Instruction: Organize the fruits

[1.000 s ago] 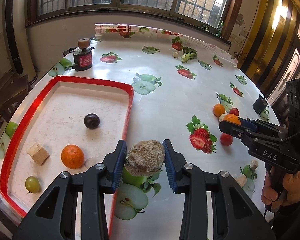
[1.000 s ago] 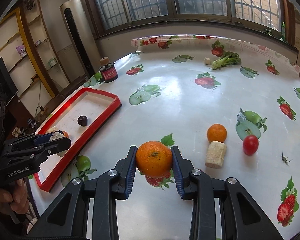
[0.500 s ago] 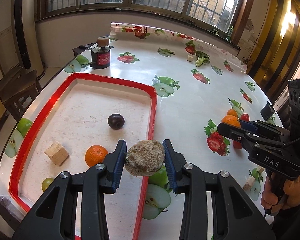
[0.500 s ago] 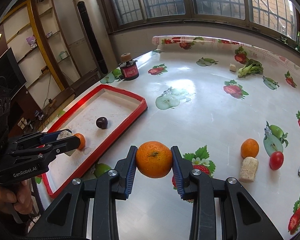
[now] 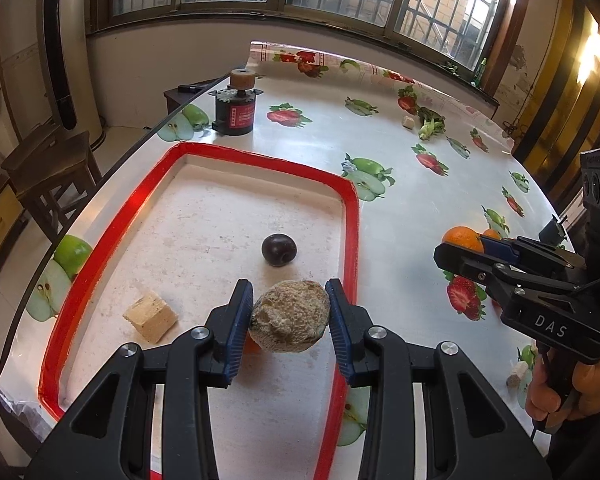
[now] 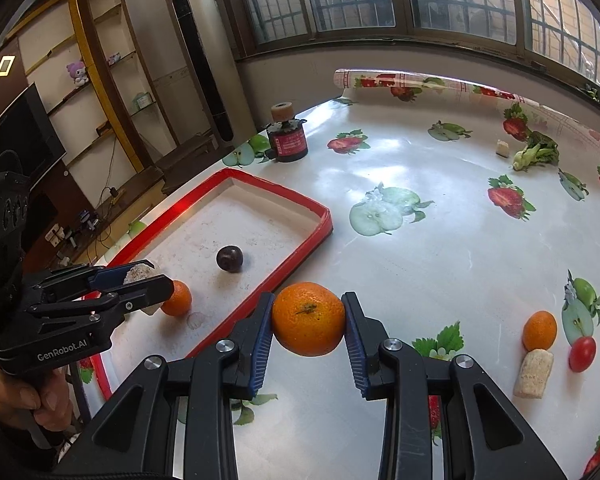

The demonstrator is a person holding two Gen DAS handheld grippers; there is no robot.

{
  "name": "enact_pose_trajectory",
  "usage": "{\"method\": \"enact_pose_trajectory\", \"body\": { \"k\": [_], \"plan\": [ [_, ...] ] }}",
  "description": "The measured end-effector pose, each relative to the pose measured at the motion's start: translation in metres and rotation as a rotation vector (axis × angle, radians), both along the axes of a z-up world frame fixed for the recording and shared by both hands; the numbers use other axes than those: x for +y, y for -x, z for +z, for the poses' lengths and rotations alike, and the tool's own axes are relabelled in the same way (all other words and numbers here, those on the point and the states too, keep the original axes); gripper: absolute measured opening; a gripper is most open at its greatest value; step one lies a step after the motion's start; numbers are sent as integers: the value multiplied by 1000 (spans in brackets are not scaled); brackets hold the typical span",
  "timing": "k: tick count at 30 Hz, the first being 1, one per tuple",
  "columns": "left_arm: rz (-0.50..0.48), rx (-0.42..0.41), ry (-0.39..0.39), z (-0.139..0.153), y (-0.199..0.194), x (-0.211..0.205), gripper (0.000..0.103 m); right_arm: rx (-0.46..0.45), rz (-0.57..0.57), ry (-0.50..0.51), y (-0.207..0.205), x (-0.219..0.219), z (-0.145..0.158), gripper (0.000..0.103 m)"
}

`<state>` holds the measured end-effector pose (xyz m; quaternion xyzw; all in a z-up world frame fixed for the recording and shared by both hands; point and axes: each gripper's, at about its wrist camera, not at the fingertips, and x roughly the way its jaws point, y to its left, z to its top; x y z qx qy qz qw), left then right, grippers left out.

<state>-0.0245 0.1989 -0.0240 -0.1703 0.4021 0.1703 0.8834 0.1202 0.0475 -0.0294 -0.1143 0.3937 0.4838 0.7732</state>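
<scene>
**Both grippers loaded, left one over the tray**

The left gripper (image 5: 289, 318) is clamped on a rough, brownish, lumpy fruit (image 5: 289, 317), its blue pads pressing both sides, and holds it in the air above the red-rimmed tray (image 5: 350, 216). What kind of fruit it is cannot be told. In the tray lie a dark plum (image 5: 279, 249), a pale wooden block (image 5: 151, 317) and a small orange (image 6: 177, 298), the last sitting just below the left gripper's tips.

The right gripper (image 6: 308, 319) is closed on a larger orange (image 6: 308, 319), held over the fruit-printed tablecloth (image 6: 440, 248) just outside the tray's near corner. Further right on the cloth sit another orange (image 6: 539, 330), a red tomato (image 6: 582, 353) and a pale cork-like piece (image 6: 534, 374), close together.
</scene>
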Motion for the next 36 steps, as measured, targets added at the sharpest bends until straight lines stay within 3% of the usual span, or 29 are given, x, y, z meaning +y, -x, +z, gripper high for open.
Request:
{"method": "enact_pose_trajectory", "body": {
  "k": [18, 28, 36],
  "plan": [
    [82, 47, 13, -15, -15, 66, 35, 28, 85, 20, -16, 85, -9, 34],
    [131, 103, 32, -34, -38, 100, 35, 46, 112, 93, -31, 135, -37, 34],
    [145, 156, 44, -52, -45, 105, 35, 54, 119, 139, -35, 146, -58, 37]
  ]
}}
